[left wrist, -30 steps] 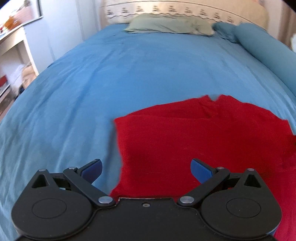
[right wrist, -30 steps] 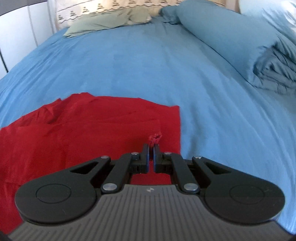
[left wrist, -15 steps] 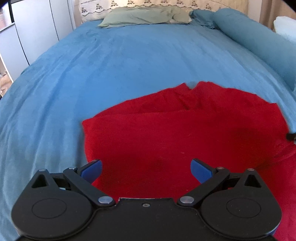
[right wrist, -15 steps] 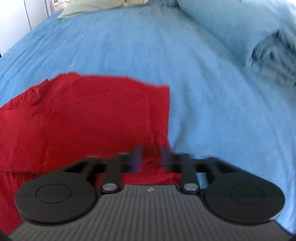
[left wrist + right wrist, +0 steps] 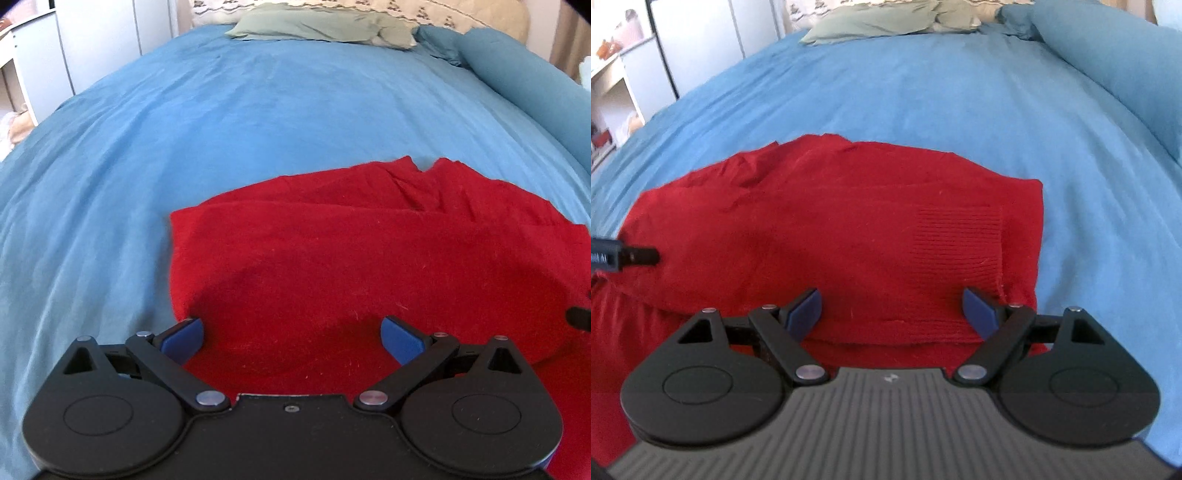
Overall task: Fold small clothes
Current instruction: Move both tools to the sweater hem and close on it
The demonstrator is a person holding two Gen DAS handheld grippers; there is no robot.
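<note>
A red knit garment [image 5: 362,258] lies partly folded on the blue bed sheet [image 5: 221,122]. It also shows in the right wrist view [image 5: 831,229], with a ribbed cuff [image 5: 956,243] lying on top near its right edge. My left gripper [image 5: 291,339] is open and empty, low over the garment's near left part. My right gripper [image 5: 892,310] is open and empty over the garment's near right part, just before the cuff. The left gripper's tip [image 5: 631,254] pokes in at the left of the right wrist view.
A green pillow [image 5: 317,27] lies at the head of the bed. A blue rolled duvet [image 5: 528,88] runs along the right side. White cabinets [image 5: 701,44] and shelves stand to the left of the bed.
My right gripper was shut on a bit of red fabric; it has let go and opened. Both grippers have shifted over the garment, the left one nearer its left edge.
</note>
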